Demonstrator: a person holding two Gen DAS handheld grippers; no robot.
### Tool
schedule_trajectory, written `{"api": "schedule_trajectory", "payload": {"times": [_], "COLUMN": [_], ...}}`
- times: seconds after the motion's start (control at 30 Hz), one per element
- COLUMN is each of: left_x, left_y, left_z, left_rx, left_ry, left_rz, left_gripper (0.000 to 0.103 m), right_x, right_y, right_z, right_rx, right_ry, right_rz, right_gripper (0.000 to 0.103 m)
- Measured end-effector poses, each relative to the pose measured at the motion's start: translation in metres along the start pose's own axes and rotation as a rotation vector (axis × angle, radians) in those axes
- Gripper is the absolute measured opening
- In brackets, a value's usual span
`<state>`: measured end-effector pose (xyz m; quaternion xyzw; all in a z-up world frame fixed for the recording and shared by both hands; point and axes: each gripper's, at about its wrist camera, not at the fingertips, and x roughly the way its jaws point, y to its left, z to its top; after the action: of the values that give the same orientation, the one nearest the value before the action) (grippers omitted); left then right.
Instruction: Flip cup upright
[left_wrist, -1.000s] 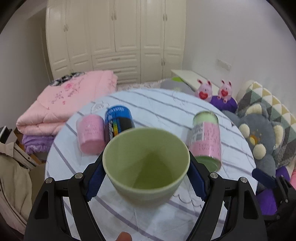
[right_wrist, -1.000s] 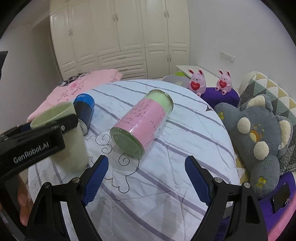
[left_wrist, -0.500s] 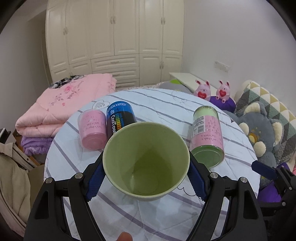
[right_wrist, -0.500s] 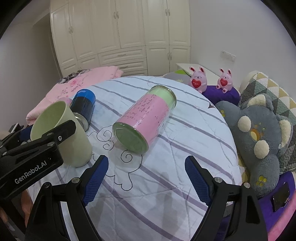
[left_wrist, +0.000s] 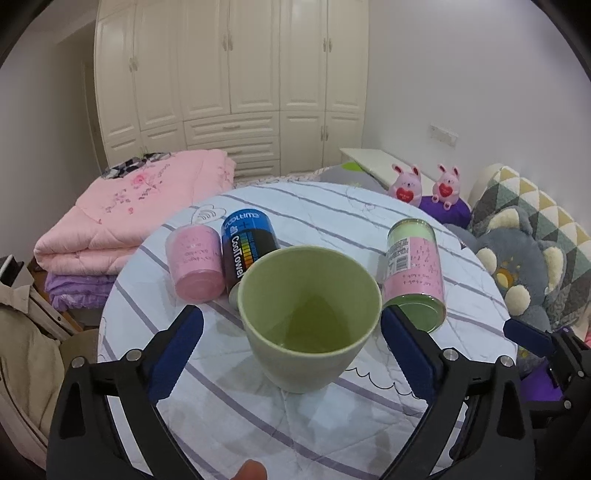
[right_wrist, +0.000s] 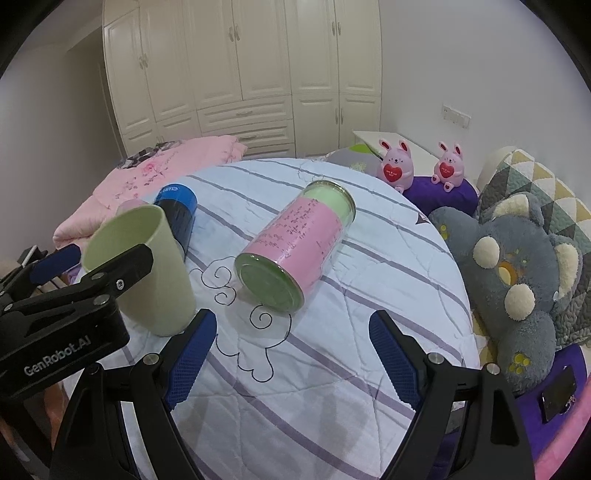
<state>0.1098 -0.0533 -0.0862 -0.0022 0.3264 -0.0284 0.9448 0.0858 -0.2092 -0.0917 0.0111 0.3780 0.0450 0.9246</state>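
Note:
A light green cup (left_wrist: 309, 317) stands upright on the round table with the striped cloth (left_wrist: 332, 221). It also shows in the right wrist view (right_wrist: 147, 273). My left gripper (left_wrist: 291, 343) is open, with its blue pads spread on either side of the cup and apart from it. My right gripper (right_wrist: 291, 347) is open and empty, to the right of the cup, with the table cloth between its fingers.
A pink and green can (left_wrist: 413, 273) lies on its side right of the cup. A blue can (left_wrist: 247, 251) and a pink can (left_wrist: 194, 266) lie behind it on the left. Plush toys (right_wrist: 517, 266) sit right of the table. A folded pink quilt (left_wrist: 136, 210) lies behind.
My left gripper has opened and let go of the green cup, which now stands on the table. The right gripper has stayed open and shifted only slightly.

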Motion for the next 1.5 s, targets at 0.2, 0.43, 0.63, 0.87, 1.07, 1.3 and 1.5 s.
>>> {"api": "schedule_trajectory", "payload": {"times": [0.2, 0.43, 0.63, 0.87, 1.07, 1.3, 1.5], "left_x": [-0.019, -0.051, -0.081, -0.111, -0.128, -0.149, -0.151], "left_y": [0.004, 0.015, 0.03, 0.043, 0.047, 0.051, 0.049], "left_z": [0.002, 0.01, 0.015, 0.016, 0.015, 0.017, 0.02], "left_rx": [0.006, 0.003, -0.009, 0.003, 0.021, 0.007, 0.007], "left_ry": [-0.023, -0.068, -0.128, -0.176, -0.165, -0.187, -0.143], "left_rz": [0.0, 0.006, 0.022, 0.04, 0.042, 0.002, -0.006], "left_gripper": [0.098, 0.099, 0.099, 0.101, 0.101, 0.102, 0.102], "right_x": [-0.014, -0.038, -0.06, -0.089, -0.114, -0.138, -0.146], "right_y": [0.006, 0.014, 0.021, 0.027, 0.034, 0.046, 0.048], "right_z": [0.005, 0.012, 0.017, 0.02, 0.021, 0.02, 0.02], "right_rx": [-0.009, -0.018, -0.013, -0.005, -0.007, -0.026, -0.019], "right_ry": [-0.03, -0.084, -0.144, -0.221, -0.276, -0.337, -0.328], "right_rz": [-0.004, -0.016, -0.02, -0.045, -0.058, -0.066, -0.075], "right_gripper": [0.086, 0.086, 0.086, 0.086, 0.086, 0.086, 0.086]}}
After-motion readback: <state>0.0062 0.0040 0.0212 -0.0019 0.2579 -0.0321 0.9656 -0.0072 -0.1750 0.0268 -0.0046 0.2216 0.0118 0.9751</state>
